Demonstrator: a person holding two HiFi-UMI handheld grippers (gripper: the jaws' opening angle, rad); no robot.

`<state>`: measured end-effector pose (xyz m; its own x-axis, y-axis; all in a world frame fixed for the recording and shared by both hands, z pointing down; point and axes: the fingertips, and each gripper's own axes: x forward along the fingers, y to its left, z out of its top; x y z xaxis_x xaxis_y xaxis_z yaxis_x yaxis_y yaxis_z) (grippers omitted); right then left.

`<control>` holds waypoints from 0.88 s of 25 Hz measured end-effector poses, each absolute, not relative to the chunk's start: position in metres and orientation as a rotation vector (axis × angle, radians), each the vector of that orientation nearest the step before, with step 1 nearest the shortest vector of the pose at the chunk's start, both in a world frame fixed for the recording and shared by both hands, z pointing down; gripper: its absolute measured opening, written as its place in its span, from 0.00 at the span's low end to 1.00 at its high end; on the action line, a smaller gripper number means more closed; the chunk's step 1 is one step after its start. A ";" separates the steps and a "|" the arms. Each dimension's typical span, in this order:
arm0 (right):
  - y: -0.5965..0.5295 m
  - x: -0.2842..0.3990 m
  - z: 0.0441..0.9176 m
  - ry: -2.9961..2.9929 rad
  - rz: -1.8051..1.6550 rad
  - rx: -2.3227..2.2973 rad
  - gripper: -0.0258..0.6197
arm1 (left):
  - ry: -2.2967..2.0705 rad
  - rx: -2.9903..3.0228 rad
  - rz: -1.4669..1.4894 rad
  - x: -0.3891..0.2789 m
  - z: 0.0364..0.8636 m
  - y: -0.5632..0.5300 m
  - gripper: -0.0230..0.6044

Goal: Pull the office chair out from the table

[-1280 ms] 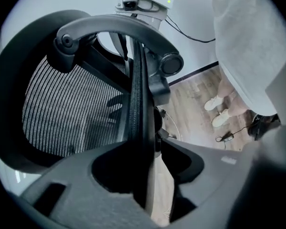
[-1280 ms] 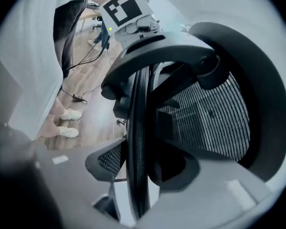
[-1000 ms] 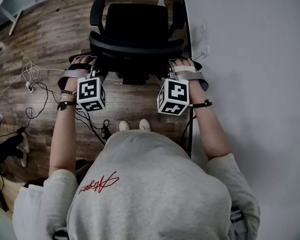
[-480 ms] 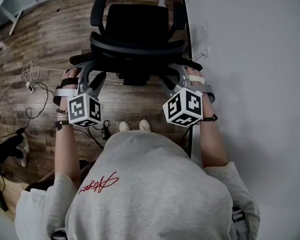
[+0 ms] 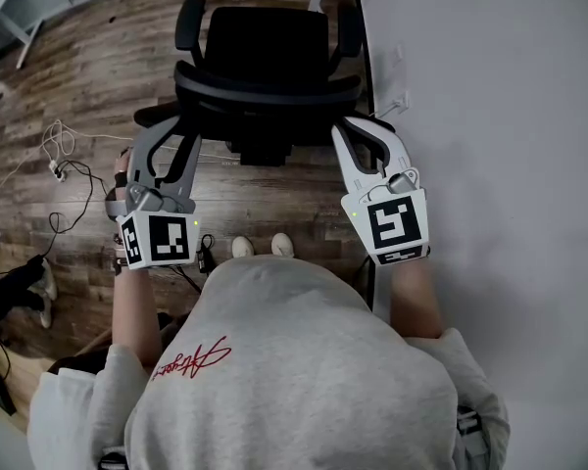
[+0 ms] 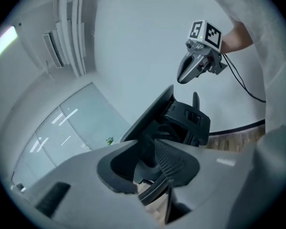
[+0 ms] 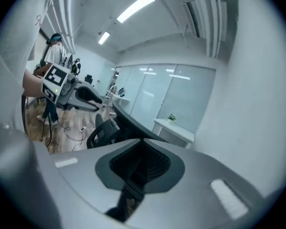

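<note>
Black office chair with a curved mesh backrest, padded seat and two black armrests stands upright on the wood-plank floor. The backrest is nearest the camera and the seat faces away. The large white smooth-topped table lies along its right side. The right-hand armrest is just beside the table's dark edge, and the seat is in full view beside the tabletop.

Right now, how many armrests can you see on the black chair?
2. One black padded armrest is on the left side of the black office chair in the head view, the other armrest on its right.
</note>
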<state>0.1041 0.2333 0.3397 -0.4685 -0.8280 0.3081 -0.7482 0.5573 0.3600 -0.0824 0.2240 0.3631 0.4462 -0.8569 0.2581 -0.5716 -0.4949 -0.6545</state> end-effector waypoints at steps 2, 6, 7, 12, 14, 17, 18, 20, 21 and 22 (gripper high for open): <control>0.234 0.106 0.327 -2.373 -0.253 1.332 0.04 | 1.230 -2.253 -0.731 -0.080 0.354 0.225 0.18; 0.237 0.111 0.316 -2.371 -0.294 1.378 0.04 | 1.258 -2.245 -0.661 -0.077 0.332 0.226 0.15; 0.238 0.110 0.314 -2.381 -0.291 1.381 0.04 | 1.278 -2.248 -0.635 -0.078 0.328 0.227 0.14; 0.243 0.109 0.302 -2.481 -0.259 1.443 0.04 | 1.351 -2.316 -0.484 -0.076 0.313 0.231 0.09; 0.246 0.110 0.298 -2.511 -0.209 1.476 0.04 | 1.409 -2.377 -0.374 -0.075 0.306 0.233 0.08; 0.250 0.112 0.292 -2.555 -0.161 1.505 0.04 | 1.500 -2.466 -0.202 -0.074 0.297 0.237 0.06; 0.251 0.113 0.290 -2.563 -0.156 1.515 0.04 | 1.505 -2.477 -0.184 -0.073 0.297 0.238 0.05; 0.252 0.115 0.288 -2.566 -0.156 1.529 0.04 | 1.510 -2.495 -0.171 -0.072 0.297 0.240 0.03; 0.253 0.116 0.287 -2.562 -0.158 1.531 0.04 | 1.514 -2.503 -0.166 -0.072 0.296 0.241 0.03; 0.253 0.117 0.287 -2.556 -0.163 1.532 0.04 | 1.516 -2.511 -0.160 -0.072 0.296 0.242 0.03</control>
